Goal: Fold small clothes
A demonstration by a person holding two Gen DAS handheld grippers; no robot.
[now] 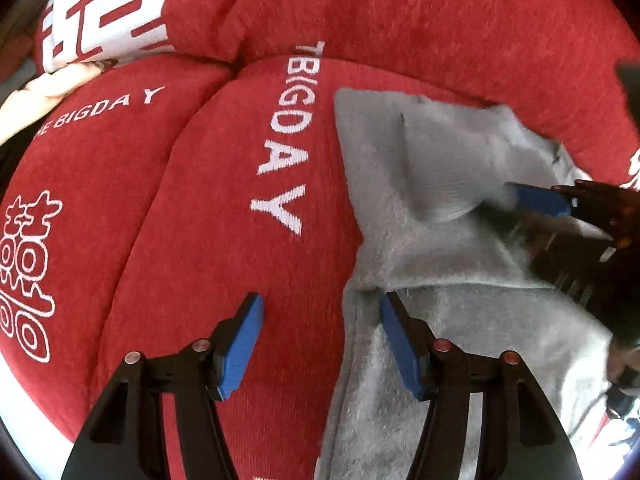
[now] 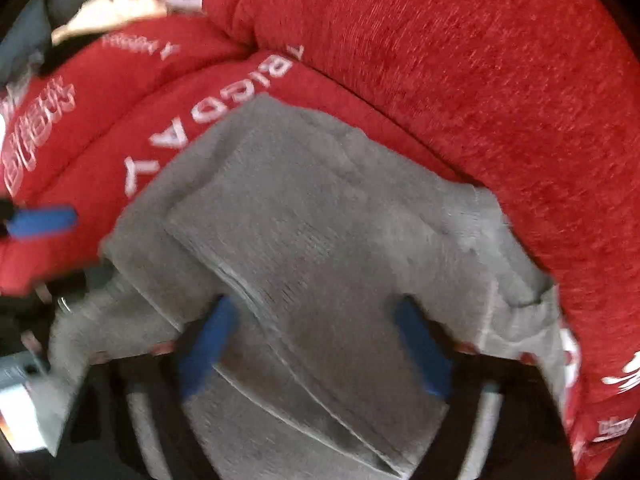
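Grey fleece garment (image 2: 320,240) lying on red cushion (image 1: 200,240)
Left gripper (image 1: 322,344) fingers are standing released astride its edge; right gripper (image 2: 316,344) fingers are straddling its fold, grip unclear.

surface: red plush cushions (image 1: 400,8) | print: white lettering (image 1: 286,136) | light: soft

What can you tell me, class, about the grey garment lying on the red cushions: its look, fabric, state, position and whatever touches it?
The grey garment is a small fleecy, knit-looking piece of clothing, partly folded, with a flap doubled over its middle and stitched hems showing. It lies rumpled on the red cushion cover, beside the white lettering. The right claw straddles the folded layers, its blue pads at either side; blur hides whether they press. The left claw is open at the garment's edge, one pad over the fleece, the other over the red fabric.
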